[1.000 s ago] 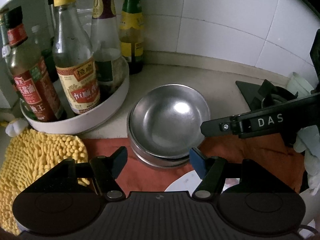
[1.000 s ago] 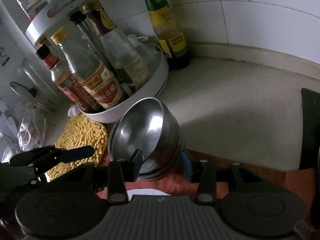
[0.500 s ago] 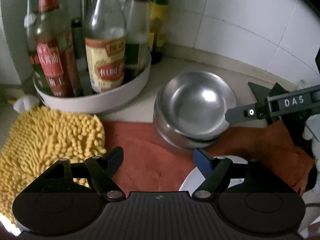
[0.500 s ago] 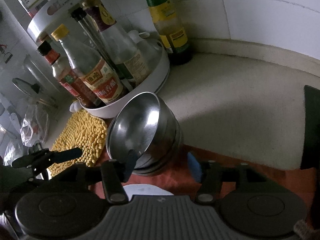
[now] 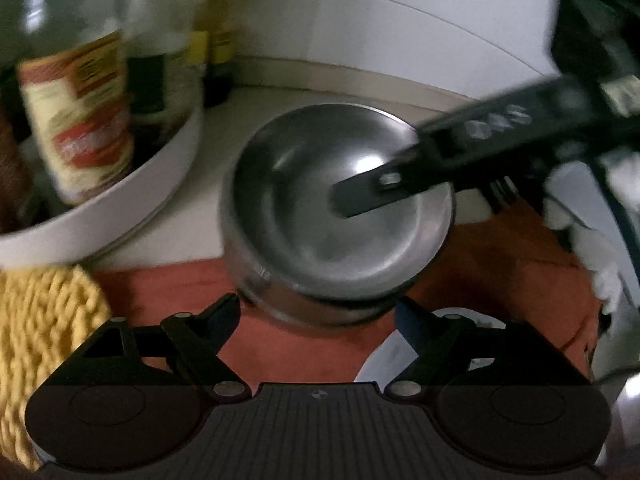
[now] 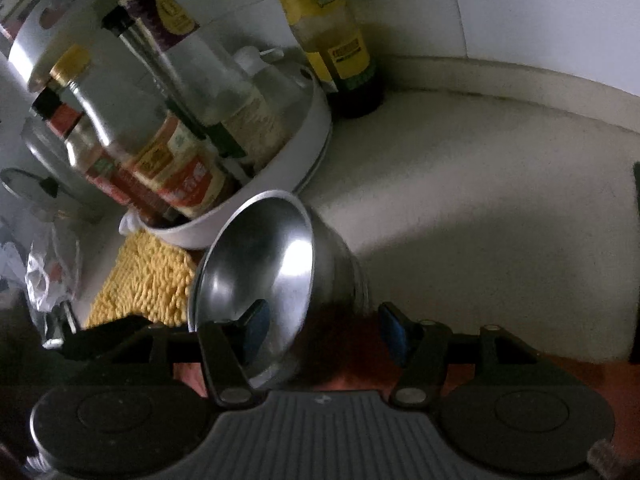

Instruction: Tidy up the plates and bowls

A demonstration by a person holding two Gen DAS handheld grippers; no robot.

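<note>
A stack of steel bowls [image 5: 312, 216] stands on a red cloth [image 5: 280, 344], its top bowl tilted. My left gripper [image 5: 316, 312] hovers just in front of the stack. Its jaws are opening and nothing is between them. A white plate [image 5: 380, 364] lies under its right finger. In the right wrist view the bowls [image 6: 260, 264] sit close, and my right gripper [image 6: 324, 326] is open astride the near wall. Its left finger is inside the top bowl and its right finger outside, apart from the metal. That inner finger [image 5: 372, 190] shows over the bowl in the left wrist view.
A white turntable tray [image 6: 296, 160] of sauce bottles stands left of the bowls. A yellow chenille mat [image 6: 148, 284] lies in front of it. A green bottle [image 6: 336, 52] stands against the tiled wall. Bare counter stretches to the right. A white-gloved hand [image 5: 600, 264] holds the right gripper.
My left gripper came down and closer to the bowls while its jaws spread wider. The right gripper's jaws also widened, and its left finger now reaches deeper into the top bowl.
</note>
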